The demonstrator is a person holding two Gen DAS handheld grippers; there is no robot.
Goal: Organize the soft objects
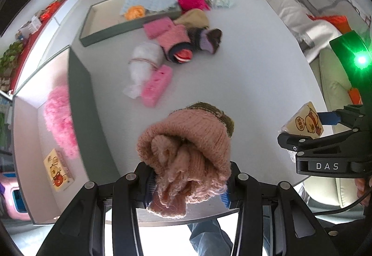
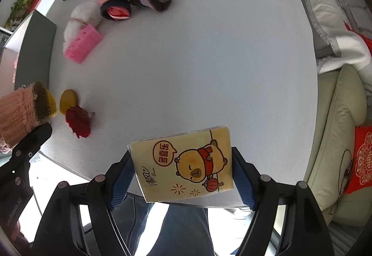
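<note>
My left gripper (image 1: 188,176) is shut on a pink knitted hat (image 1: 186,153) with an olive-brown brim, held above the near edge of the white table (image 1: 244,69). The hat also shows in the right wrist view (image 2: 21,114). My right gripper (image 2: 183,167) is shut on a yellow tissue pack (image 2: 186,163) printed with a cartoon bear, above the table's near edge. That pack shows in the left wrist view (image 1: 304,122). A pile of soft things lies further back: a pink sponge (image 1: 157,85), a white bagged bundle (image 1: 144,58), knitted hats (image 1: 179,43).
A green-walled box (image 1: 76,93) at the left holds a pink fluffy item (image 1: 60,121) and another tissue pack (image 1: 58,170). A second green tray (image 1: 111,30) stands at the back. A yellow disc (image 2: 68,100) and a dark red piece (image 2: 78,122) lie near the left gripper. A sofa (image 2: 337,139) is at the right.
</note>
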